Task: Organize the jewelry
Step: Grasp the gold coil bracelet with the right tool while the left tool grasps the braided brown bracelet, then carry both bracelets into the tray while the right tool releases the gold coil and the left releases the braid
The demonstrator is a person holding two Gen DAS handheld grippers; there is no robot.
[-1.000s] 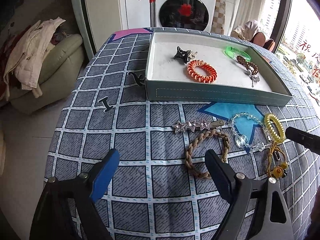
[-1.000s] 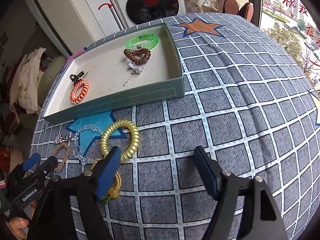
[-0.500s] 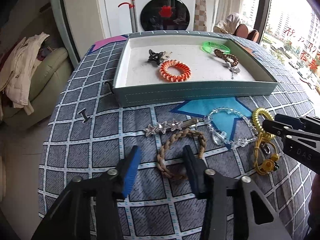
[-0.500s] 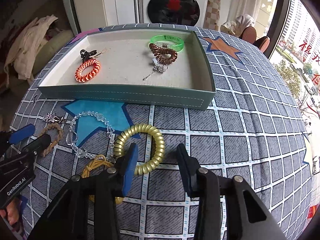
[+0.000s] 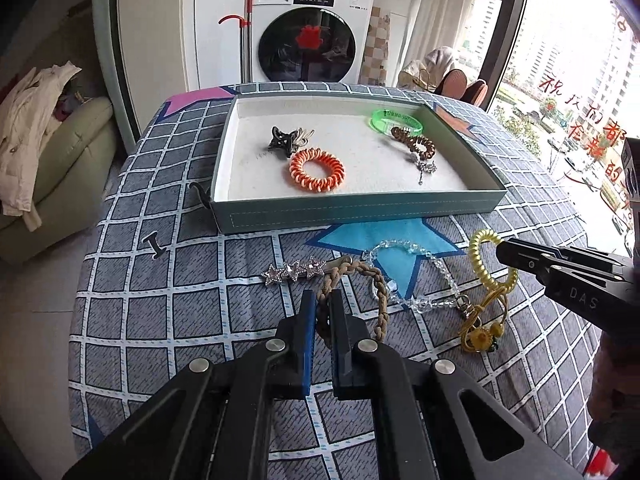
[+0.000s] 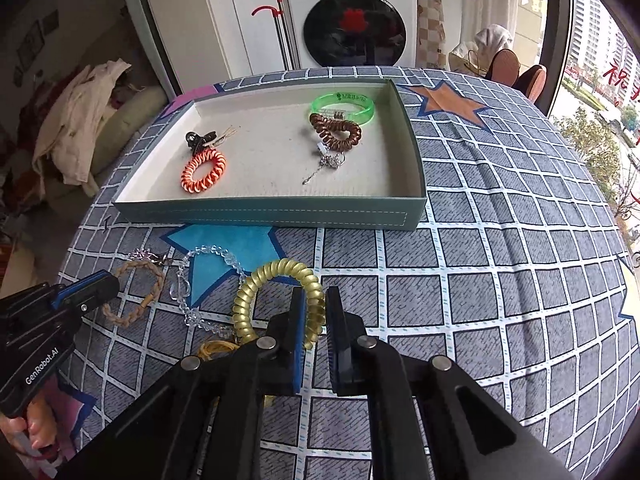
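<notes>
Table (image 5: 132,280): checked cloth, with loose jewelry at the near side.
Tray (image 5: 360,210): at the far side, already holds five pieces.
Left gripper (image 5: 322,312): wide apart one second ago, now clamped on the braid (image 5: 380,300), near left.
Right gripper (image 6: 316,312): also closed in, now clamped on the gold coil (image 6: 276,276), near centre.
Meaning: both pieces seem gripped and ready to lift to the tray.

Braided bracelet (image 5: 352,292), gold coil (image 6: 280,300); pinched
</notes>
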